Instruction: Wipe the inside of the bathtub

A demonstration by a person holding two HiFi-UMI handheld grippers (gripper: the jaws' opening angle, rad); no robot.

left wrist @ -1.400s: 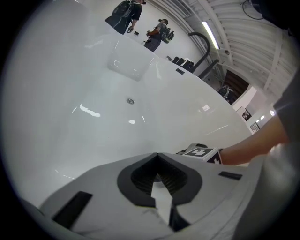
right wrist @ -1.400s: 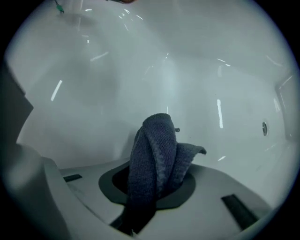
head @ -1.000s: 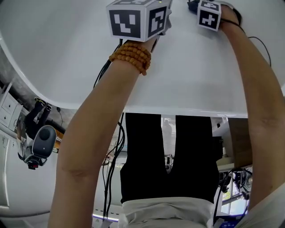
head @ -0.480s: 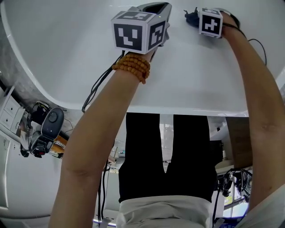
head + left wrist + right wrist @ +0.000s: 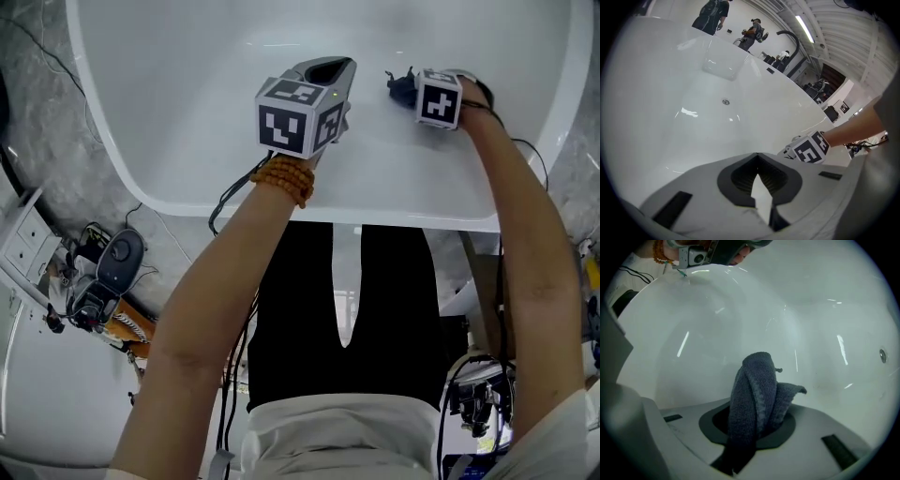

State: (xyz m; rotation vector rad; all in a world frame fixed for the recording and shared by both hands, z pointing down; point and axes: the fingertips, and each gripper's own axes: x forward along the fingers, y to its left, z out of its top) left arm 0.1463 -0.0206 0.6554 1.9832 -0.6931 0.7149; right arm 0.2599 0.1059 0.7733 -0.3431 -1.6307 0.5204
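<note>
- grey mottled stone floor (image 5: 47,122) along the left side
- white drawer unit (image 5: 17,248) at the far left edge
- ribbed white ceiling (image 5: 848,37) overhead, with one long strip light (image 5: 805,28) lit

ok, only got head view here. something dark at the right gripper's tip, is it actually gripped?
Observer: Yes. The right gripper view shows the right gripper shut on a folded dark grey cloth, which sticks out past the jaws.
Operator: and the left one, holding anything?
Observer: No. In its own view the left gripper is empty: the jaws meet at the tips with nothing between them, and only bare white bathtub lies beyond.
</note>
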